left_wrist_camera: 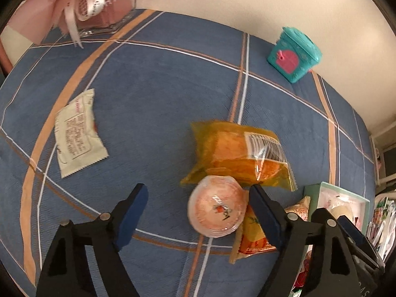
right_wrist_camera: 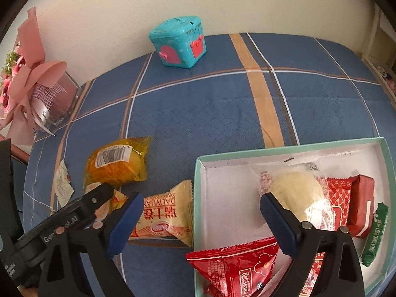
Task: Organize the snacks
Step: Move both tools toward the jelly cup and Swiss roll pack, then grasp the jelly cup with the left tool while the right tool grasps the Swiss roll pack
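Spreading across everything is the blue plaid cloth [right_wrist_camera: 198,104], and the mint-rimmed box [right_wrist_camera: 292,146] is sitting on it at the right, snacks piling up inside. The right gripper [right_wrist_camera: 201,212] is hanging over the box's near-left corner, fingers wide apart, gripping nothing. The left gripper [left_wrist_camera: 198,198] is poised, fingers apart, around the round peach-coloured snack [left_wrist_camera: 216,208], which is lying just below the yellow bag [left_wrist_camera: 237,153]; whether the right pad is touching it, I cannot tell.

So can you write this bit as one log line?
left hand-held gripper: open over round snack cup | right hand-held gripper: open | box: part filled
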Action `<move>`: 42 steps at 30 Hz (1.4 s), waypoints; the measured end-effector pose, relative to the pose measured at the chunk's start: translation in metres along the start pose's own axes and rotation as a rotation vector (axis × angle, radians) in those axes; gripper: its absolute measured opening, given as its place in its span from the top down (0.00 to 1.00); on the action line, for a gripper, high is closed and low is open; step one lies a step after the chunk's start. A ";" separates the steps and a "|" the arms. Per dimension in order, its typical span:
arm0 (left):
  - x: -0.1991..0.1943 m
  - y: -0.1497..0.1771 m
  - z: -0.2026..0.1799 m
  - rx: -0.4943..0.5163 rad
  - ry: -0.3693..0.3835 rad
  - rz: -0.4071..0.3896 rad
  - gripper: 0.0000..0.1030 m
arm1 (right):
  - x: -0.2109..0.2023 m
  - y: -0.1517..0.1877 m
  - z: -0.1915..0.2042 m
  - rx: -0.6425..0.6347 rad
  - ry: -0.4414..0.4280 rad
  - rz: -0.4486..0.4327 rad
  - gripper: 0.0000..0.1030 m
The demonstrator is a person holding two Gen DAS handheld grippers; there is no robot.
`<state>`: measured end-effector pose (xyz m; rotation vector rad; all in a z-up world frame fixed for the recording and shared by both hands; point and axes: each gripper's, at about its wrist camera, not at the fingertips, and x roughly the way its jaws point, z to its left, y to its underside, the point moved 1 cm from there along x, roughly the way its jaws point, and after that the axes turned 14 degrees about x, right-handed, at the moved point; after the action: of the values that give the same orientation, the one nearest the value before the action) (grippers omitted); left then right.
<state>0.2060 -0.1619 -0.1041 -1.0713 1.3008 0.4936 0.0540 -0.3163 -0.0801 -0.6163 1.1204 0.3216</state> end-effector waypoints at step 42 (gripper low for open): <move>-0.026 0.027 0.068 -0.178 0.083 0.036 0.53 | 0.022 0.047 0.075 -0.343 -0.093 0.075 0.18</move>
<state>0.2125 -0.0850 -0.0954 -1.2285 1.3705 0.6057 0.0937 -0.2349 -0.0921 -0.8536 1.0075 0.6095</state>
